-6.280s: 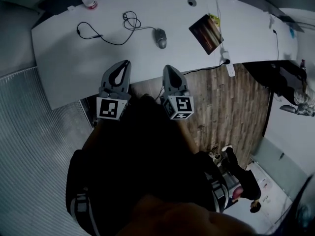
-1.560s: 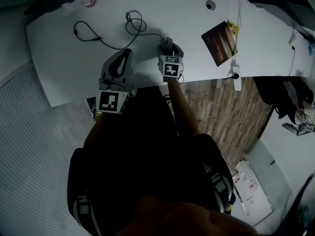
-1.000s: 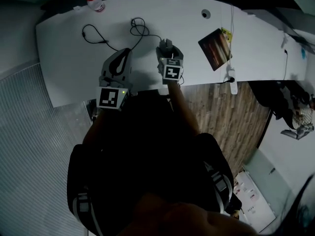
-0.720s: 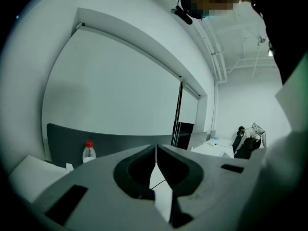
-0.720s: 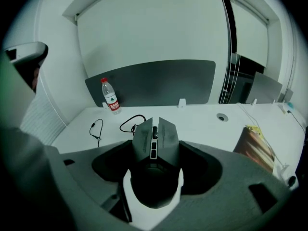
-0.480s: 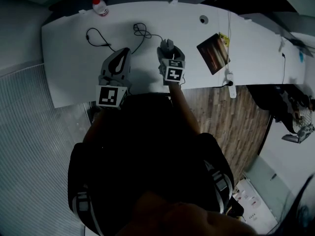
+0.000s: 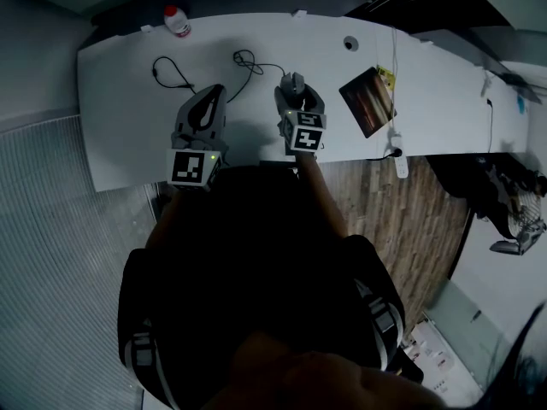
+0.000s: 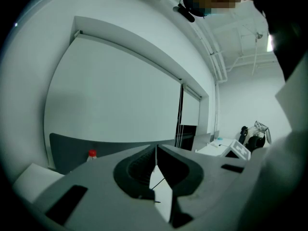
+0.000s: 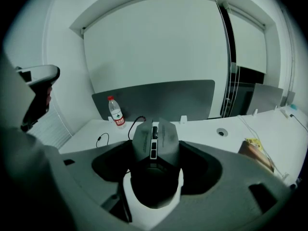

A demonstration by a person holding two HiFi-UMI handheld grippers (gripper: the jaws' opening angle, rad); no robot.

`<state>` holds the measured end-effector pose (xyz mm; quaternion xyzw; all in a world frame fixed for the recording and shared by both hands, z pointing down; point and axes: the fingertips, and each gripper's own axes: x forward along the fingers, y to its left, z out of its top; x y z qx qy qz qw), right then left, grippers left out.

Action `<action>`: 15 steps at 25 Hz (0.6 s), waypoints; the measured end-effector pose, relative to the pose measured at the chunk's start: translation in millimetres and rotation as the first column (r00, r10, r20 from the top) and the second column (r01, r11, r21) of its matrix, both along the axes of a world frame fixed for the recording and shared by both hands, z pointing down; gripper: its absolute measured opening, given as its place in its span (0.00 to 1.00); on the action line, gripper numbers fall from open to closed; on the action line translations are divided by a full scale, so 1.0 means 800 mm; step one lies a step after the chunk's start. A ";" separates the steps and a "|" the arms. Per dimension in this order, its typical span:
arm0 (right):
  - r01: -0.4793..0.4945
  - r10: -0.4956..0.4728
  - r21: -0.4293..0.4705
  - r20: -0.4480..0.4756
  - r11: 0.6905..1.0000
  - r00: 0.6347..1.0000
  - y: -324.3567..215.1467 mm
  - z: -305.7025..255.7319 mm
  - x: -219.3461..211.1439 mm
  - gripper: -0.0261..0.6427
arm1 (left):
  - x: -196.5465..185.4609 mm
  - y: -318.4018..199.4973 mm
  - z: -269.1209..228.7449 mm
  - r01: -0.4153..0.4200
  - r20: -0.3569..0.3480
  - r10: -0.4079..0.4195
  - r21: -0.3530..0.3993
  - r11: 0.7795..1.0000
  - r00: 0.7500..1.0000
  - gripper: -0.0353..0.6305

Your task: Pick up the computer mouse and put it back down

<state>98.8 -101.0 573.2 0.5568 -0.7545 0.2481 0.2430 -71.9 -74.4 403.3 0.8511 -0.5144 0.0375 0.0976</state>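
Observation:
A grey wired computer mouse (image 9: 155, 143) sits between the jaws of my right gripper (image 9: 155, 150), which is shut on its sides. In the head view the right gripper (image 7: 296, 95) is over the white desk (image 7: 128, 118) near its front edge, and the mouse (image 7: 295, 81) pokes out past the jaw tips. The mouse's black cable (image 7: 248, 62) loops away toward the desk's far side. My left gripper (image 7: 205, 114) hovers over the desk to the left, jaws shut with nothing in them.
A red-capped water bottle (image 7: 177, 21) stands at the desk's far left edge. A second black cable (image 7: 171, 73) lies left of the mouse cable. A dark mouse pad (image 7: 367, 101) and a white cable lie to the right. Wood floor shows beyond the desk's front edge.
The right gripper went out from near my body to the mouse and closed on it. Over the last second it has held the mouse with little movement. The left gripper stayed put.

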 end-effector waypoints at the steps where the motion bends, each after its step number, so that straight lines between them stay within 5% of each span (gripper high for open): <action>1: 0.002 -0.002 0.008 0.005 1.000 1.000 0.000 -0.005 0.000 0.47 | -0.001 -0.001 -0.002 0.004 -0.002 -0.004 0.009 1.000 1.000 0.07; 15: 0.014 -0.026 0.161 0.071 0.987 0.997 0.000 -0.098 -0.002 0.47 | 0.005 0.001 -0.007 0.035 -0.028 -0.036 -0.003 0.999 0.999 0.07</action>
